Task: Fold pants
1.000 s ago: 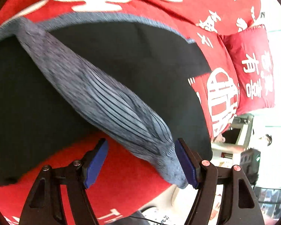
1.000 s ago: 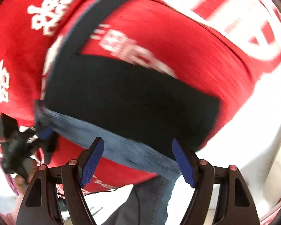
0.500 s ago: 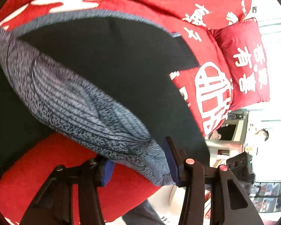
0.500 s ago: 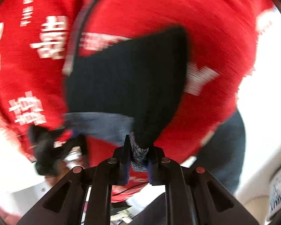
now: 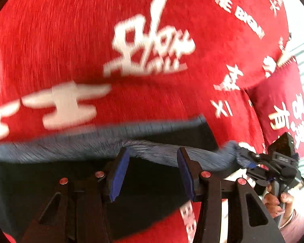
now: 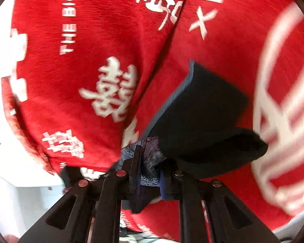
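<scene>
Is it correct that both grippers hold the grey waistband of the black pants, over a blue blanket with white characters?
Not quite: the blanket is red, not blue, as both wrist views show. The rest stands: the left gripper and the right gripper each clamp the grey waistband of the black pants, and the blanket does carry white characters.

My left gripper [image 5: 152,170] stands half-parted, clamping cloth; my right gripper [image 6: 149,172] is pinched nearly closed on fabric.
</scene>
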